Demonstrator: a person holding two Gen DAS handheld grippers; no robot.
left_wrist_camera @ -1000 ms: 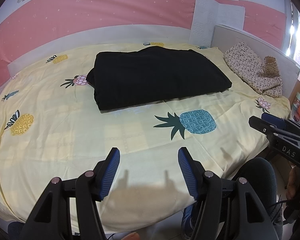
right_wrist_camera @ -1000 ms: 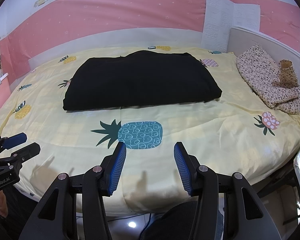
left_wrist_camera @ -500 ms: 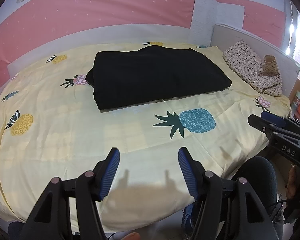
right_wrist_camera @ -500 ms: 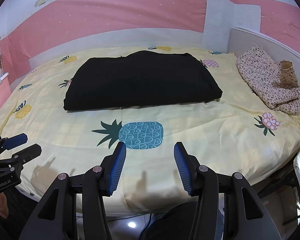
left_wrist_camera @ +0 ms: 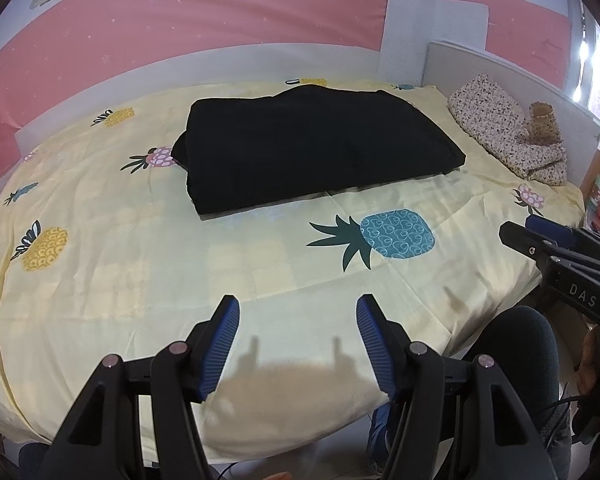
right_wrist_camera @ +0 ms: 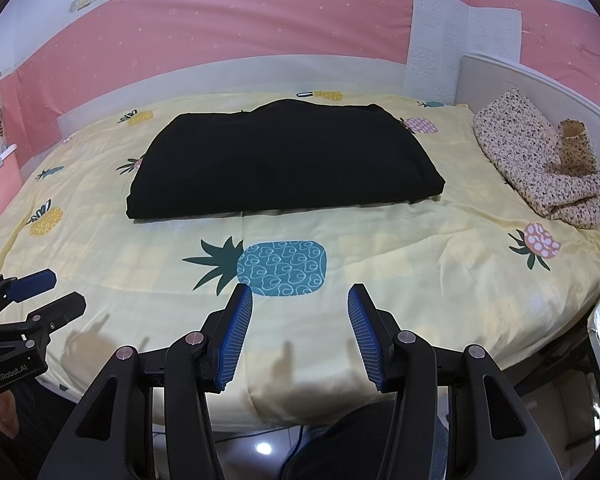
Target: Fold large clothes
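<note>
From where I sit, both views look down across the bed [left_wrist_camera: 100, 280], covered in a pale yellow sheet printed with pineapples. The black garment [left_wrist_camera: 312, 144] lies folded into a broad, flat block on the far half of the bed, near the pink-and-white wall [left_wrist_camera: 220, 20], and in the right wrist view it [right_wrist_camera: 284, 164] sits squarely ahead of me, just beyond the blue pineapple print [right_wrist_camera: 280, 268]. My left gripper [left_wrist_camera: 298, 314] hangs over the near edge of the sheet with its jaws standing apart and nothing between the blue pads; its shadow falls on the cloth right below. My right gripper [right_wrist_camera: 300, 300] is likewise over the near edge, jaws parted a little less widely and also empty, well short of the garment. Each gripper shows at the edge of the other's view, the right one [left_wrist_camera: 556, 248] off to the right side, the left one [right_wrist_camera: 32, 296] off to the left. A speckled floral bundle of fabric [right_wrist_camera: 540, 164] rests against the grey headboard [right_wrist_camera: 540, 80] at the right end of the bed, well apart from the black garment.
</note>
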